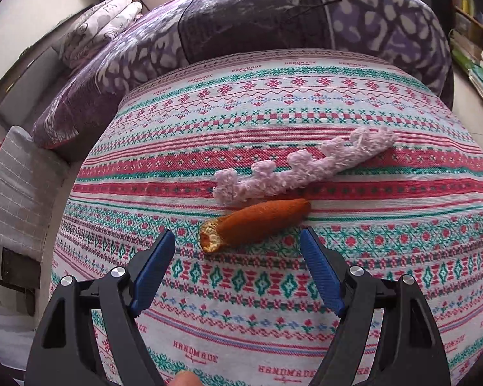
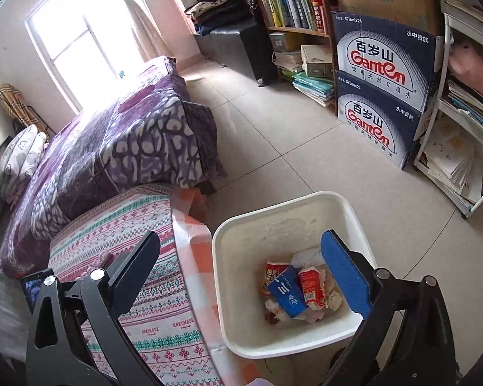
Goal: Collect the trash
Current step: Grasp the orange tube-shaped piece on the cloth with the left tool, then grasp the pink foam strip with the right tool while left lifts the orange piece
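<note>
In the left wrist view an orange-brown tube-shaped piece (image 1: 257, 225) with a yellow frayed open end lies on the patterned tablecloth (image 1: 209, 289). A fuzzy pale pink strip (image 1: 302, 167) lies just beyond it. My left gripper (image 1: 238, 241) is open and empty, its blue fingers on either side of the orange piece's near end, just short of it. In the right wrist view my right gripper (image 2: 241, 244) is open and empty above a white trash bin (image 2: 228, 289) on the floor. The bin holds a blue carton (image 2: 288, 292), red wrappers (image 2: 312, 286) and crumpled paper.
The bin stands beside the cloth-covered table (image 2: 151, 289). A bed with a purple blanket (image 2: 119, 148) lies beyond the table. Ganten water boxes (image 2: 383, 96), bookshelves (image 2: 293, 9) and stacked papers (image 2: 457, 167) line the right side. Tiled floor (image 2: 273, 135) lies between them.
</note>
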`<state>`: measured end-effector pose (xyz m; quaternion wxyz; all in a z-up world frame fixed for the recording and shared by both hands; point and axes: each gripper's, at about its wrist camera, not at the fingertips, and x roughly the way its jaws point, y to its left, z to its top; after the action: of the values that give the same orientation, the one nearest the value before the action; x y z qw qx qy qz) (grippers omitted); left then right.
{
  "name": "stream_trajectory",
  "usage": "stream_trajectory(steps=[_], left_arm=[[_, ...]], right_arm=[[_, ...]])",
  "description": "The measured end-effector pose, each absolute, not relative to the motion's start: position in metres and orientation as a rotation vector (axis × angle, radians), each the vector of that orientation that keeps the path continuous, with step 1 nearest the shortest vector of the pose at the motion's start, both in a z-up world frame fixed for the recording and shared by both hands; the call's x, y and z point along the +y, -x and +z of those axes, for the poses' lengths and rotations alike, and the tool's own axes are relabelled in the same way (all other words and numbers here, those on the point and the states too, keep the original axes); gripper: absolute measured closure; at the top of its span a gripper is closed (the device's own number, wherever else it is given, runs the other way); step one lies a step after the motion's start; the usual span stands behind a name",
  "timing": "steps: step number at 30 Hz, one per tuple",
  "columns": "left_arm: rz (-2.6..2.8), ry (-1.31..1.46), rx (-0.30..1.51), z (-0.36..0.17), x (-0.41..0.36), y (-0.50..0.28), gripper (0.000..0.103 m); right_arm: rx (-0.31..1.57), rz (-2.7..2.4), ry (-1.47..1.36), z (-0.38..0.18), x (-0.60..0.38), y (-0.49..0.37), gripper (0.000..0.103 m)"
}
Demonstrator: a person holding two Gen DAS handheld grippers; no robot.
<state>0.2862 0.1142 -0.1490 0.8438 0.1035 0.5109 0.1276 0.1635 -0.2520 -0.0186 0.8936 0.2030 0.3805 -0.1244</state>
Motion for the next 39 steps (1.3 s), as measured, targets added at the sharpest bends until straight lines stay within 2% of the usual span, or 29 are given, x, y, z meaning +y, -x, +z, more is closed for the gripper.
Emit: stream_trajectory(steps=[6,7,8,9,11,13,16,23,28,33,39], left_arm=[[0.180,-0.293,1.058,-0.158,0.113,-0.300,0.026],[0.159,-0.288,1.056,-0.158,0.111,-0.301,0.033],[0.117,-0.268,1.062,-0.158,0.112,-0.301,0.048],[0.087,-0.254,1.068,-0.157,0.111,-0.300,0.051],[0.080,-0.284,1.077,-0.156,0.108,-0.297,0.063],[0.059,-0.280,1.095,-0.154,0.109,-0.290,0.065],[0.042,-0.225,1.119,-0.142,0.119,-0.277,0.081],[0.077,0.083,1.054,-0.067,0.181,-0.226,0.084],[0.173,0.338,0.982,-0.015,0.223,-0.173,0.084],[0.257,0.323,0.839,0.022,0.229,-0.123,0.084],[0.295,0.320,0.823,0.031,0.252,-0.122,0.084]], right_arm=[[0.822,-0.233,-0.368,-0.025,-0.227,-0.175,0.007],[0.829,-0.230,-0.360,-0.027,-0.223,-0.177,0.007],[0.834,-0.228,-0.356,-0.028,-0.220,-0.178,0.007],[0.840,-0.225,-0.352,-0.029,-0.217,-0.180,0.007],[0.850,-0.220,-0.343,-0.032,-0.211,-0.182,0.007],[0.857,-0.212,-0.336,-0.034,-0.203,-0.183,0.007],[0.858,-0.200,-0.336,-0.035,-0.193,-0.184,0.007],[0.893,-0.171,-0.256,-0.052,-0.149,-0.193,0.007],[0.977,-0.112,-0.321,-0.071,-0.087,-0.226,0.007],[1.046,-0.180,-0.444,-0.100,-0.013,-0.279,0.007],[1.073,-0.367,-0.537,-0.133,0.032,-0.327,0.007]])
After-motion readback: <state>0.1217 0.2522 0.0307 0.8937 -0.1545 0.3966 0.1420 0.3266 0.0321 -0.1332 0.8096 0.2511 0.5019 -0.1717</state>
